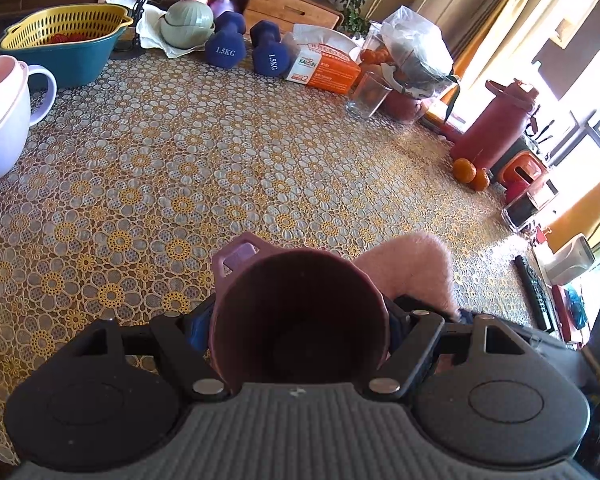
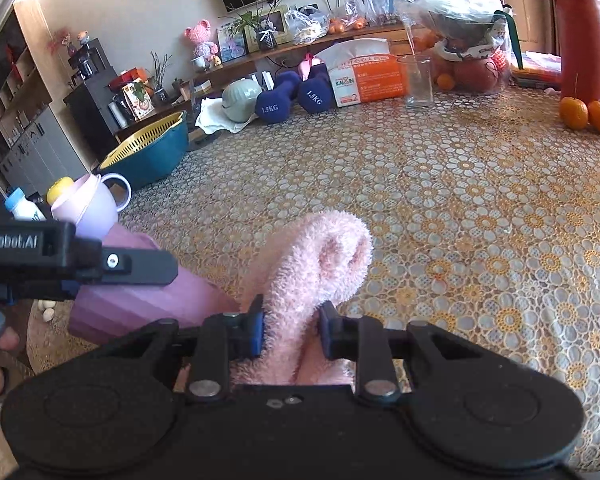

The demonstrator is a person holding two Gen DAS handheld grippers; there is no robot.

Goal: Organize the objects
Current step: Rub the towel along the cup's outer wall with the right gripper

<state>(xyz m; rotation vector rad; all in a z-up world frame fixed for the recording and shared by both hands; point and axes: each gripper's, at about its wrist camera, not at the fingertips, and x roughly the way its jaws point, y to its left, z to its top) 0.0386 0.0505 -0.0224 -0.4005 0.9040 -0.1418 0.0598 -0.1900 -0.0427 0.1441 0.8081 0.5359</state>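
My left gripper [image 1: 300, 326] is shut on a purple ribbed cup [image 1: 300, 320], held with its dark open mouth toward the camera, above the near edge of the table. The same cup [image 2: 140, 300] shows in the right wrist view, lying sideways in the left gripper [image 2: 100, 276]. My right gripper [image 2: 292, 330] is shut on a fluffy pink towel [image 2: 316, 264], folded and sticking up between the fingers. The towel [image 1: 412, 268] sits just right of the cup in the left wrist view.
A floral lace tablecloth [image 1: 220, 160] covers the table. At the left stand a lilac mug [image 1: 0, 120] and a yellow-and-teal colander bowl [image 1: 64, 40]. Two blue dumbbells [image 1: 244, 46], an orange box [image 1: 324, 68], a glass [image 1: 368, 96], a red bottle [image 1: 496, 124] and tangerines [image 1: 470, 174] line the far side.
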